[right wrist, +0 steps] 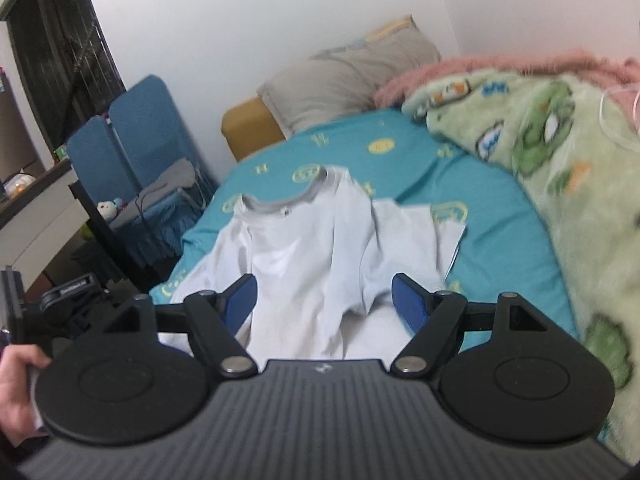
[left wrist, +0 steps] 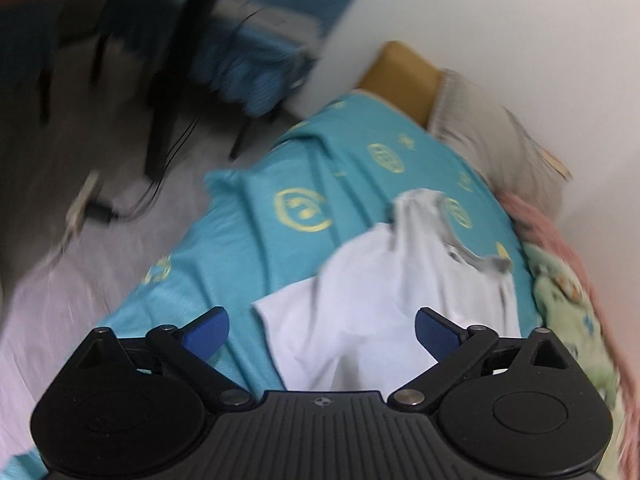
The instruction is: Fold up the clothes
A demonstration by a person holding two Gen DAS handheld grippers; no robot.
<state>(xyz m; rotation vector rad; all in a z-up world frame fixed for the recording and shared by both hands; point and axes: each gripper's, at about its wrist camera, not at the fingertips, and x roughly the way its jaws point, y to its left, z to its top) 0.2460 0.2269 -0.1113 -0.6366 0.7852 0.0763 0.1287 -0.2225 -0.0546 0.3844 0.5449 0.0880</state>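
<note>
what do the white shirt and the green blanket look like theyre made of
The shirt looks like thin matte cotton knit: soft creases, ribbed grey collar. The green blanket looks like plush fleece, judging by its fuzzy, thick pile, though blur leaves that open.

I am looking at a bed (right wrist: pixel 500 216) under a teal sheet with yellow emblems, running up to plain white walls (right wrist: pixel 248 20). A grey pillow (right wrist: pixel 344 76) is leaning at its head over a mustard headboard (right wrist: pixel 244 128), and a green and pink fleece blanket (right wrist: pixel 560 152) is lying along one side. A blue folding chair (right wrist: pixel 136 136) is standing beside the bed; cables (left wrist: pixel 160 176) are trailing over the grey floor (left wrist: pixel 132 120).
</note>
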